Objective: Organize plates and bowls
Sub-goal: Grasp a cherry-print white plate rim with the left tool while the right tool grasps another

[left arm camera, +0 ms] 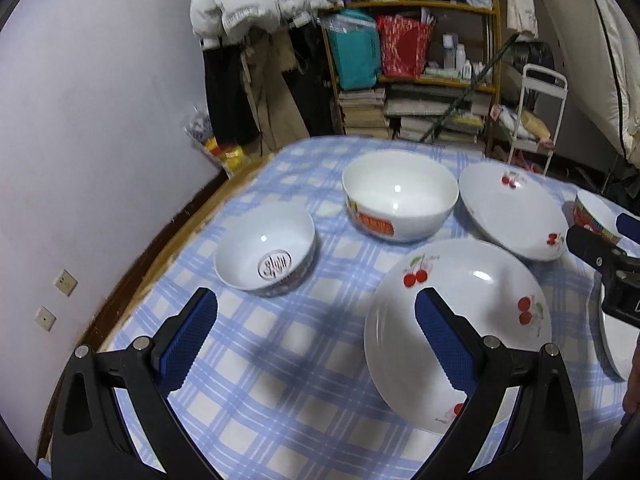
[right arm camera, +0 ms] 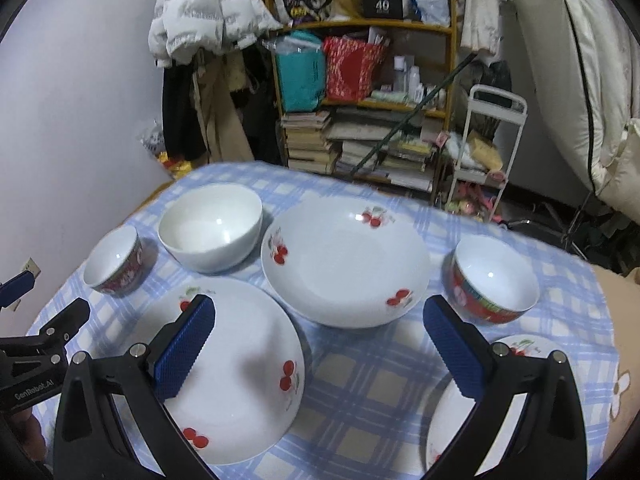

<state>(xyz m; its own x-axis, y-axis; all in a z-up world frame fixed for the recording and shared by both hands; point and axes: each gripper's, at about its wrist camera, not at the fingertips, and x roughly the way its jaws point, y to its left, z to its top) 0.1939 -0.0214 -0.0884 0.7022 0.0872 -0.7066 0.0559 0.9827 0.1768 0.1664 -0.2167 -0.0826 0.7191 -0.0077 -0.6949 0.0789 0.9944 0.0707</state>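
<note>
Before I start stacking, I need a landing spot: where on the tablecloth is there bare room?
The clearest patch is the near-left tablecloth, bordered by the small patterned bowl and the near cherry plate. A smaller gap lies between that plate and the small cherry plate. The far side is crowded: white bowl and deep cherry bowl nearly touch.

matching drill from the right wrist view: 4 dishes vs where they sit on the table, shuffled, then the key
Things:
1. plain white bowl
2. red-banded bowl
3. small plate
4. deep cherry dish

Places:
A. near right corner, partly behind the right gripper finger
B. middle of the table
C. far left, beside the small patterned bowl
D. right side, behind the small plate

Pairs: 1-C, 2-D, 3-A, 4-B
</note>
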